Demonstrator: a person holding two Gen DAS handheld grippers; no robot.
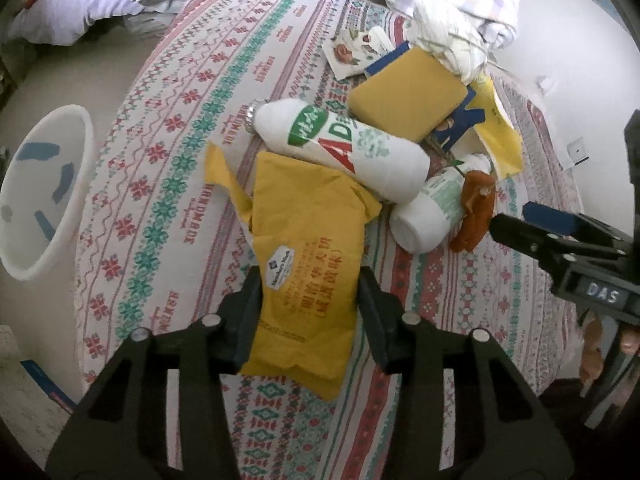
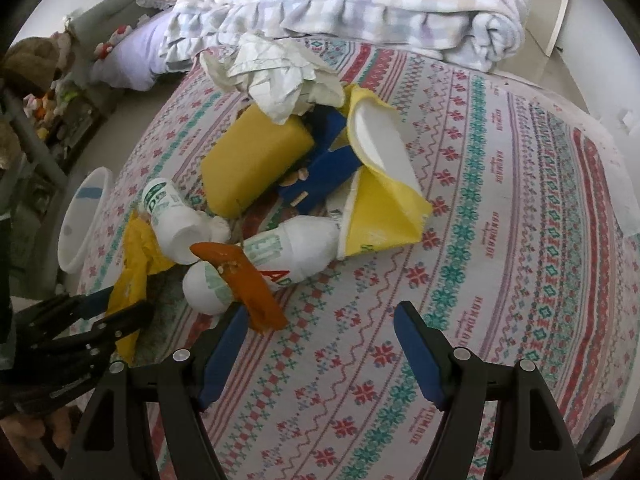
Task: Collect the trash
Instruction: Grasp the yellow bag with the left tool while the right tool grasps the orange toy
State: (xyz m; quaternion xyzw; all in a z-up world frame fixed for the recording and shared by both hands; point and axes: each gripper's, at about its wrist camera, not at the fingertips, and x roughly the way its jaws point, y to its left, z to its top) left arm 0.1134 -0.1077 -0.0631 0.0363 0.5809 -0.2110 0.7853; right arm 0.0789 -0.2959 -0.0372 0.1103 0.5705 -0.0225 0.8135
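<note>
Trash lies in a heap on a patterned bedspread [image 1: 172,168]. My left gripper [image 1: 310,300] has its fingers on both sides of a crumpled yellow packet [image 1: 308,248], close against it. Beyond the packet lie a large white AD bottle [image 1: 340,148], a smaller white bottle [image 1: 432,208] and an orange peel [image 1: 474,208]. My right gripper [image 2: 320,328] is open and empty, just short of the orange peel [image 2: 248,280] and the white bottles [image 2: 288,248]. It also shows in the left wrist view [image 1: 532,220] at the right.
A white bin [image 1: 36,188] stands on the floor left of the bed; it also shows in the right wrist view [image 2: 80,220]. A yellow sponge-like block [image 2: 252,168], a blue box [image 2: 328,168], a torn yellow carton [image 2: 380,208] and crumpled paper [image 2: 276,76] lie further back. A folded blanket [image 2: 380,4] sits behind.
</note>
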